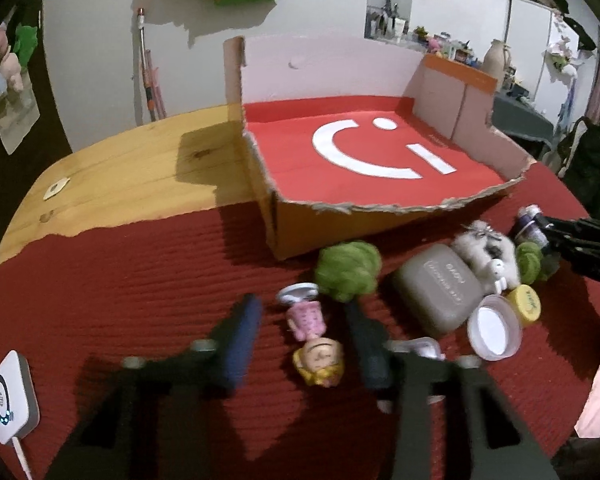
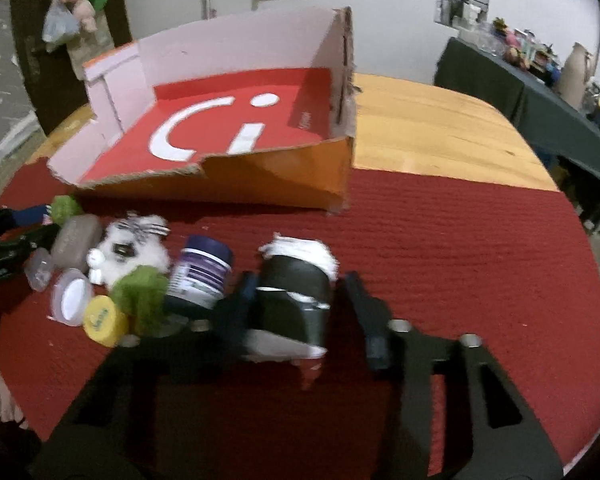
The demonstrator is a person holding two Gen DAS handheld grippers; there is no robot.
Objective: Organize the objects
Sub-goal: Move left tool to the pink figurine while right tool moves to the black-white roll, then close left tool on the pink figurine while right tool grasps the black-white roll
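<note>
A torn cardboard box (image 1: 284, 232) lies at the far side, its red floor with a white mark fully showing. It rests on a wooden surface (image 1: 140, 168), the near part of which is covered by a red ribbed cloth (image 1: 140, 280). White walls and a dark-draped table (image 2: 500, 80) stand behind. On the cloth near the box sits a cluster: a grey case (image 1: 436, 288), a white plush (image 1: 488, 252), a purple-lidded jar (image 2: 204, 272), a green pompon (image 1: 348, 268), a clear pot (image 1: 492, 332) and a yellow lid (image 2: 104, 320). The left tool (image 1: 302, 304) is spread around a small lying doll (image 1: 312, 336). The right tool (image 2: 300, 280) is spread around a black-and-white object (image 2: 296, 276).
</note>
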